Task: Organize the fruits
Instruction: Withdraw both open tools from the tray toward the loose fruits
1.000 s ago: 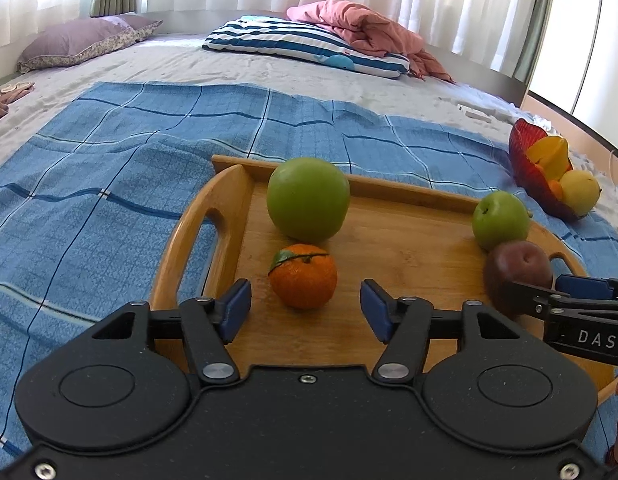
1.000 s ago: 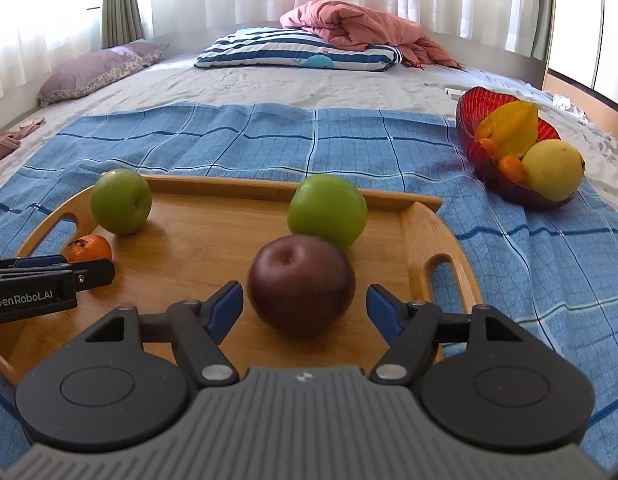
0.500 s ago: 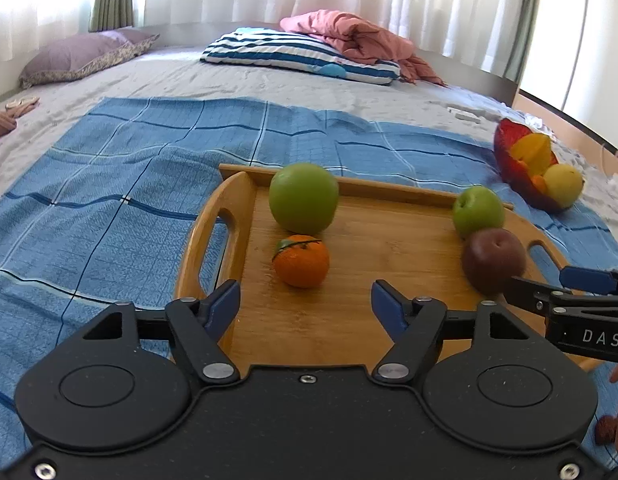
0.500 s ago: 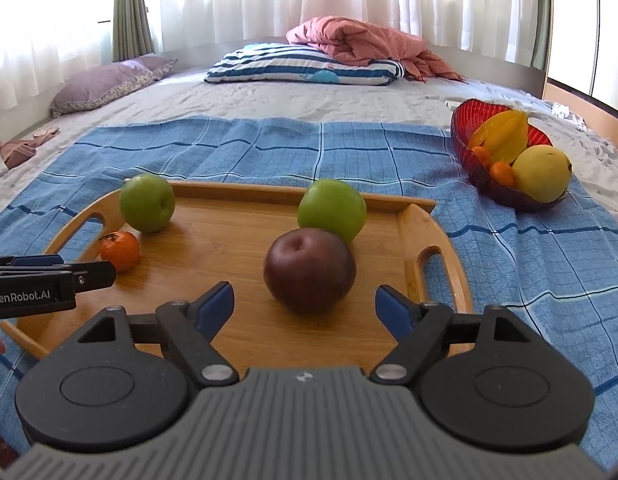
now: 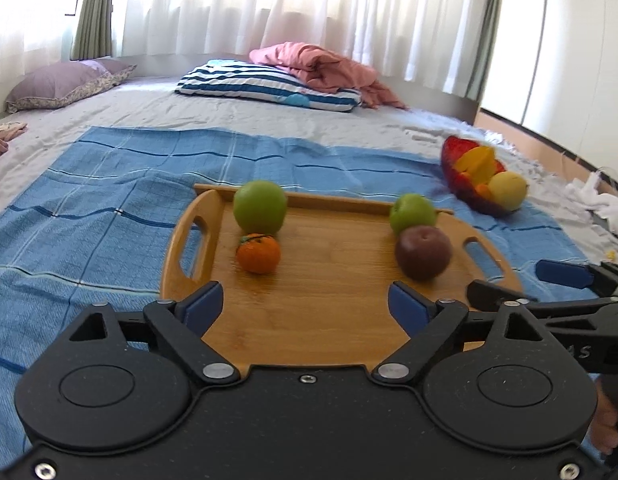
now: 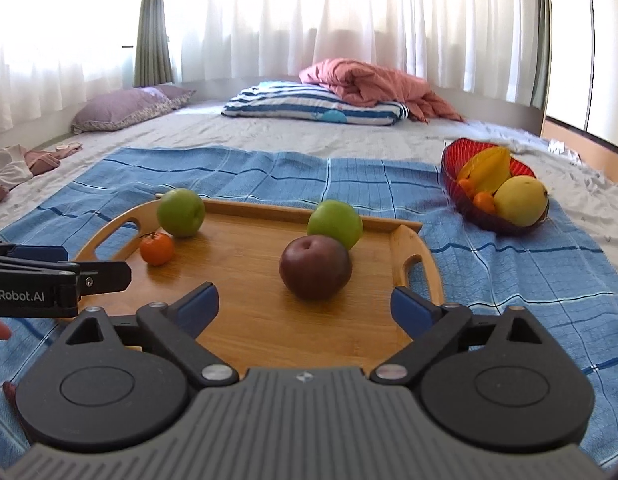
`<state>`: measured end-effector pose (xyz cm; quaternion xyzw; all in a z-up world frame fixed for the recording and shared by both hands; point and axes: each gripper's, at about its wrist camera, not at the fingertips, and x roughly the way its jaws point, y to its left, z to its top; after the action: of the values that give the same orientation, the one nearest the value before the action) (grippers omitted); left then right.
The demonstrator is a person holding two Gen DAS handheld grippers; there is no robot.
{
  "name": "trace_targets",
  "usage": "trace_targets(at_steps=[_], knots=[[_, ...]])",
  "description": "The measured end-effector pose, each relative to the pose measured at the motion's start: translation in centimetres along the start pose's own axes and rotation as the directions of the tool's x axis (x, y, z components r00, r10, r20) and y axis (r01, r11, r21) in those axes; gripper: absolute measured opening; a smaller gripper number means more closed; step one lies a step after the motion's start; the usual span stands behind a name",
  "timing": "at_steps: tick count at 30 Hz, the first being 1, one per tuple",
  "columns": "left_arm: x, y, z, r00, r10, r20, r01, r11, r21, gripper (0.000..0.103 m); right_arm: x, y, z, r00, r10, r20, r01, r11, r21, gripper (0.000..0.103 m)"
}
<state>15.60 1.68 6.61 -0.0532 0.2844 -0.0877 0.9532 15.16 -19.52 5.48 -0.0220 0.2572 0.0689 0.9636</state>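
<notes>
A wooden tray [image 5: 333, 320] [image 6: 249, 320] lies on a blue cloth on the bed. On it sit a big green apple [image 5: 260, 206] [image 6: 181, 212], an orange mandarin [image 5: 258, 253] [image 6: 157, 249], a smaller green apple [image 5: 412, 213] [image 6: 335, 223] and a dark red apple [image 5: 423, 252] [image 6: 315, 267]. My left gripper [image 5: 305, 306] is open and empty above the tray's near edge. My right gripper [image 6: 305, 306] is open and empty, just short of the dark red apple. Each gripper shows at the side of the other's view.
A red glass bowl [image 5: 453, 172] [image 6: 453, 184] with a star fruit, a yellow fruit and small oranges stands to the right of the tray. A striped pillow [image 6: 317, 104], a pink blanket and a purple pillow [image 6: 125, 108] lie at the far end of the bed.
Both grippers have drawn back and up from the tray. The mandarin and the dark red apple, earlier between the fingers, now lie ahead of them. Both stay open.
</notes>
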Motion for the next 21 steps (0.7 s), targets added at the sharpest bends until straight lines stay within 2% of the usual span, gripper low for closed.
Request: trace_targets(at_steps=[10, 15, 21], knots=[[-4.5, -0.4, -1.8, 0.998, -0.057, 0.034, 0.057, 0.998, 0.008, 0.096, -3.3, 0.3, -1.7, 0.998, 0.031, 0.047, -0.03, 0.999, -0.021, 0.103], [-6.4, 0.1, -3.3, 0.997, -0.045, 0.056, 0.045, 0.999, 0.0, 0.099, -4.8, 0.2, -2.9, 0.996, 0.05, 0.068, -0.05, 0.999, 0.001, 0.103], [-7.7, 0.9, -5.6, 0.997, -0.02, 0.07, 0.02, 1.0, -0.009, 0.1, -6.2, 0.9, -5.1, 0.993, 0.028, 0.118, -0.027, 1.0, -0.006, 0.103]])
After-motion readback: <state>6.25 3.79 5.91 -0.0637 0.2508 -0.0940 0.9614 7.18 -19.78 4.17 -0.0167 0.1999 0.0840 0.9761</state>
